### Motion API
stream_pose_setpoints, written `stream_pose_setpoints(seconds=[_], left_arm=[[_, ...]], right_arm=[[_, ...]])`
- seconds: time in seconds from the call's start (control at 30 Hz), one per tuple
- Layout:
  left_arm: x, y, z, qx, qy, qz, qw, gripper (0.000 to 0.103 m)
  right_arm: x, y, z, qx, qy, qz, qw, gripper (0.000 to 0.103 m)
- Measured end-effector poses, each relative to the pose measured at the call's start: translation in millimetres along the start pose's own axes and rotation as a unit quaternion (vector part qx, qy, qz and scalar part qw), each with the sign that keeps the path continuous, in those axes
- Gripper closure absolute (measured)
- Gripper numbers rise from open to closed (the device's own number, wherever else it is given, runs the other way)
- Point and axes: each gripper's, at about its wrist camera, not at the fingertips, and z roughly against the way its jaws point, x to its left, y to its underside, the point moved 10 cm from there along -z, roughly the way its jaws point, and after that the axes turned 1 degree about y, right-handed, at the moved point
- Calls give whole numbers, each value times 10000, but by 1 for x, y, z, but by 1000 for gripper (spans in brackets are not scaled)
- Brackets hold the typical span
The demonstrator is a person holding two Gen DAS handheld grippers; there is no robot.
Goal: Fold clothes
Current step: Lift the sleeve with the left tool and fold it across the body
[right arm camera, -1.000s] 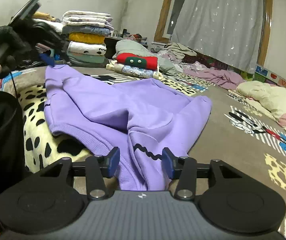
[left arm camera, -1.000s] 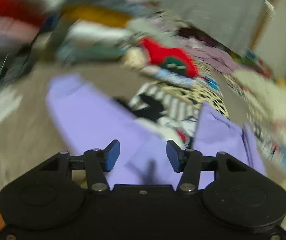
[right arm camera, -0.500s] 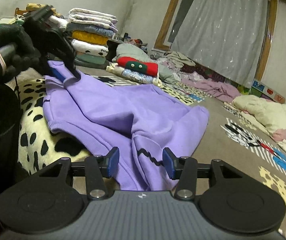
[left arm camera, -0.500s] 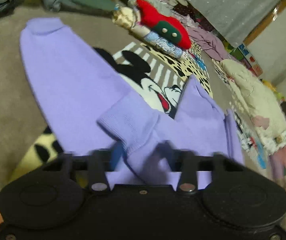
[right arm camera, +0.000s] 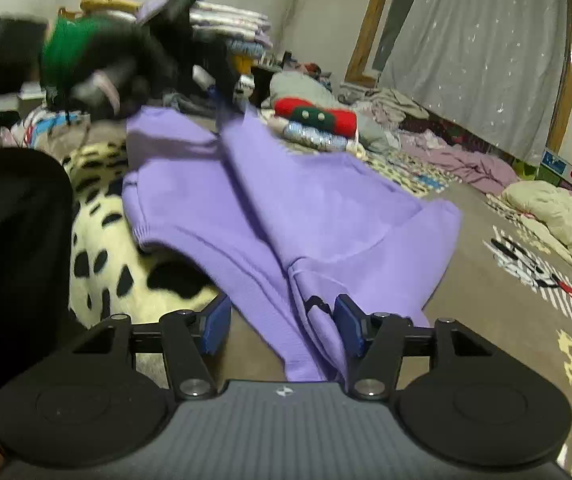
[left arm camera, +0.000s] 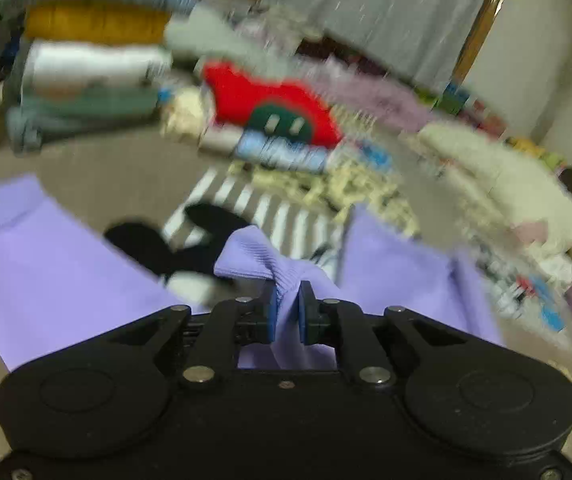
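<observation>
We log the left gripper (left arm camera: 286, 304) with its blue pads nearly together, pinching a ribbed cuff (left arm camera: 252, 256) of the purple sweatshirt (right arm camera: 305, 208). The fabric rises between the pads and folds over to the left. The left wrist view is motion-blurred, so detail beyond the cuff is poor.

In the right wrist view we see the right gripper (right arm camera: 282, 322) with its jaws wide apart, holding nothing. A fold of the sweatshirt's hem lies between its fingers, though we cannot tell if either pad touches the cloth.

The sweatshirt lies spread on the patterned carpet (right arm camera: 485, 288), partly over a cream patch with black spots (right arm camera: 98, 268). One sleeve is lifted at the far left, where a gloved hand (right arm camera: 98, 68) holds the left gripper, blurred.

Behind the sweatshirt we note a small folded pile with a red and green item (right arm camera: 315, 114) on top, and a taller stack of folded clothes (left arm camera: 90, 64) further left. A grey curtain (right arm camera: 481, 48) hangs at the far wall, with loose garments on the floor below it.
</observation>
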Motion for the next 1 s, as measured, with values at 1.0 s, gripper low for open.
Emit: stream_pose_setpoints(seconds=[1.0], left_arm=[[-207,-73,-31,115,1800,660,9814,95]], right_arm=[[-42,15,-6,111,-500,-1509,9872,66]])
